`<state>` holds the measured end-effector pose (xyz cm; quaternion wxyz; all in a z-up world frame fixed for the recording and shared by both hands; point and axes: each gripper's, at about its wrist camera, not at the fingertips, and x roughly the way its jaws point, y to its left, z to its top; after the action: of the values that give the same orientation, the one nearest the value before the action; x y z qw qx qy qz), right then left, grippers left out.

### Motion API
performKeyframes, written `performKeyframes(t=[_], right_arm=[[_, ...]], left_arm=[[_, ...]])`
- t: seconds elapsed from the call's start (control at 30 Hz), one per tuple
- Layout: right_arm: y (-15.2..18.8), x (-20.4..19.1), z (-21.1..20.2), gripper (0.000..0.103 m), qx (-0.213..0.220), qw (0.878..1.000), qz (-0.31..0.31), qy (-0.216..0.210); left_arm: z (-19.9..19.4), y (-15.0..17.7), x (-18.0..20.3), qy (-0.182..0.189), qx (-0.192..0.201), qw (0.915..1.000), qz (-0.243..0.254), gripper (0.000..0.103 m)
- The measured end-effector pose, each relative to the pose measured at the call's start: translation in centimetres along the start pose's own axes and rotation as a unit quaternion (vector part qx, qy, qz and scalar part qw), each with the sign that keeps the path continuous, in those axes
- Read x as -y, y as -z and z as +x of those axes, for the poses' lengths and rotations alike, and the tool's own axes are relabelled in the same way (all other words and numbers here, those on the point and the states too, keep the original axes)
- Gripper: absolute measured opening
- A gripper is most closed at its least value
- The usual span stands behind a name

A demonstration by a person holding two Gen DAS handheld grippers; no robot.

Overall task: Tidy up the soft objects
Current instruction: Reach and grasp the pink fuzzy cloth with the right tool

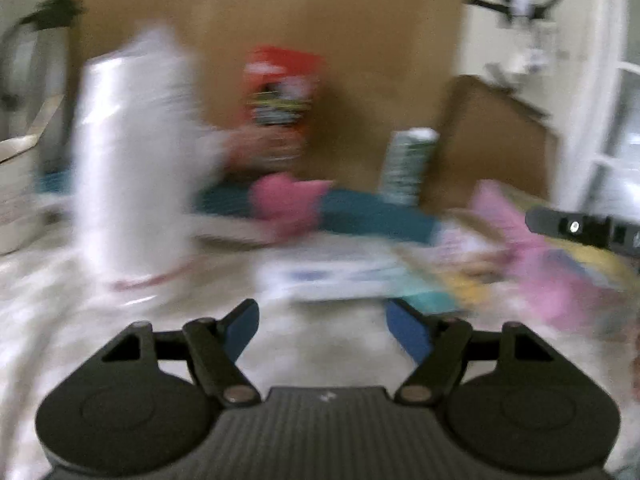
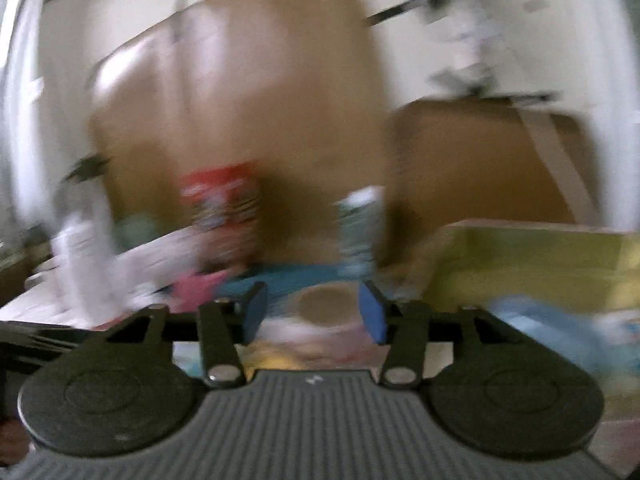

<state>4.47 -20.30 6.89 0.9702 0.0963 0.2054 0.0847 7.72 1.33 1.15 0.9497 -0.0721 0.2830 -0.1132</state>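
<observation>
Both views are blurred by motion. My left gripper is open and empty above a pale patterned cloth surface. A pile of soft pink, yellow and pastel things lies to its right. A pink soft item lies on a teal item further back. My right gripper is open and empty, hovering over pastel soft things. The pink item and the teal item show beyond it. Part of the right gripper shows at the right edge of the left wrist view.
A tall white wrapped roll stands at left. A red packet and a patterned can stand against brown cardboard. A yellow-green box is at right, with a light blue item in front.
</observation>
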Motion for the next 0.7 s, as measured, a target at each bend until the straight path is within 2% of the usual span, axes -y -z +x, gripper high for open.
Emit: performKeyframes(t=[0.07,0.13,0.2,0.3,0.37,0.4,0.47,0.53,0.6,0.7], right_arm=[[0.0,-2.1,3.0,0.050,-0.029,0.999,-0.001,-0.030],[-0.4,-3.9,6.6,0.050,-0.058,0.997,0.003,-0.049],[-1.0,-5.5,10.2,0.051,-0.086,0.994,0.013,-0.062],[-1.9,-7.1,14.6,0.052,-0.117,0.992,0.015,-0.050],[-2.3,-7.9,17.2,0.055,-0.137,0.990,0.015,-0.045],[-2.3,-8.1,18.3,0.059,-0.148,0.988,0.014,-0.043],[-2.2,-8.5,20.4,0.060,-0.166,0.986,0.013,-0.032],[-1.7,-9.0,22.1,0.057,-0.195,0.980,0.003,-0.030],[-1.1,-9.5,22.8,0.039,-0.211,0.977,-0.008,-0.018],[-1.6,-9.5,21.0,0.037,-0.184,0.983,-0.017,-0.022]], left_arm=[[-0.1,0.4,-1.7,-0.026,0.005,0.9995,-0.019,0.072],[-0.5,0.4,-3.0,-0.014,0.019,0.9984,-0.052,0.071],[-0.8,0.5,-3.2,-0.015,0.045,0.9972,-0.058,0.072],[-1.2,0.6,-3.1,-0.008,0.069,0.9961,-0.054,0.073],[-1.4,0.7,-3.4,-0.001,0.076,0.9956,-0.056,0.073],[-1.6,0.8,-3.6,0.001,0.078,0.9951,-0.060,0.073],[-1.7,0.7,-4.0,0.006,0.078,0.9944,-0.071,0.073],[-1.7,0.7,-4.4,0.011,0.079,0.9934,-0.082,0.073],[-1.9,0.9,-4.6,0.015,0.083,0.9924,-0.090,0.073],[-2.0,1.1,-4.8,0.019,0.086,0.9916,-0.095,0.073]])
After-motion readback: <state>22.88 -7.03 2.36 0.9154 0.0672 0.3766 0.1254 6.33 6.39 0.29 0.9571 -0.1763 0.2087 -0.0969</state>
